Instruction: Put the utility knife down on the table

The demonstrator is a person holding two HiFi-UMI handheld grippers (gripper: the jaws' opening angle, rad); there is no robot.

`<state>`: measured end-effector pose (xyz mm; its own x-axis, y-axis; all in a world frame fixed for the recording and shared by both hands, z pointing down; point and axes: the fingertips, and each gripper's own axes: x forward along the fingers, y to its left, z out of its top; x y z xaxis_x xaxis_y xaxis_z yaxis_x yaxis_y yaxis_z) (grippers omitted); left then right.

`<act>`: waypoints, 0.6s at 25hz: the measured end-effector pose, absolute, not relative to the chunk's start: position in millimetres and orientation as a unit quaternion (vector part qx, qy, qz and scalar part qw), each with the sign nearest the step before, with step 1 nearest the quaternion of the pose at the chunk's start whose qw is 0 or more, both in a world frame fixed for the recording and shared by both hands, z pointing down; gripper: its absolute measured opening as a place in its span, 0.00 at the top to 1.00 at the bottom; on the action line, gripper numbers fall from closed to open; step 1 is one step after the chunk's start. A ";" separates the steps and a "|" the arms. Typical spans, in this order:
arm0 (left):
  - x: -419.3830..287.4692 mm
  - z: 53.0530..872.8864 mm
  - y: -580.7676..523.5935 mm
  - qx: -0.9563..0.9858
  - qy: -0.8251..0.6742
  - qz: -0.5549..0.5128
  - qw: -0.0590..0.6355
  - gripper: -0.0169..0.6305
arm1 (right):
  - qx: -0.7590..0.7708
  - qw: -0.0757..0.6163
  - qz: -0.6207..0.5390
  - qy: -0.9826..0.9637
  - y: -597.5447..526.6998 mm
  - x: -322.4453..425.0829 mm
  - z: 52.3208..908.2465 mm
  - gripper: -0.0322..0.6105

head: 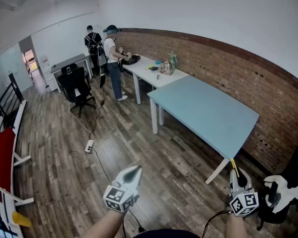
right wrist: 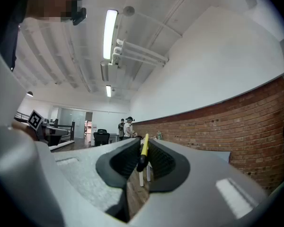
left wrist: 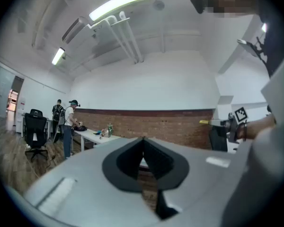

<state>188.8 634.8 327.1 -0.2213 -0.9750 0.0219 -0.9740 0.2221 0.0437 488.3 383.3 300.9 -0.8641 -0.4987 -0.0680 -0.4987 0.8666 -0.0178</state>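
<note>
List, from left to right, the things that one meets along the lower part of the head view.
Red bench → left gripper → right gripper, shut on the utility knife → black chair.

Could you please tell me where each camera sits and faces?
Head view: on the head, steeply down at floor and blue table; forearms, left tool, right tool show.
Left gripper view: on the left tool, level along its shut jaws toward the brick wall; right tool at right.
Right gripper view: on the right tool, along jaws clamping the utility knife; left tool at left.
Shared: all show the brick wall and two distant people.
</note>
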 end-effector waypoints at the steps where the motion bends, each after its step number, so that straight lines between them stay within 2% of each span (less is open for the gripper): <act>1: 188.5 328.0 634.9 0.623 -0.782 -0.008 0.023 0.99 | -0.255 0.035 -0.002 0.966 384.2 486.8 303.2 0.87; 15: 206.1 321.8 615.4 0.630 -0.776 -0.012 0.018 0.99 | -0.222 0.050 -0.023 0.973 377.0 483.5 305.3 0.87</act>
<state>206.1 615.4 321.8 -0.2051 -0.9787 0.0120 -0.9778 0.2054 0.0417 483.5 377.0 305.3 -0.8962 -0.4350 -0.0874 -0.4303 0.9001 -0.0678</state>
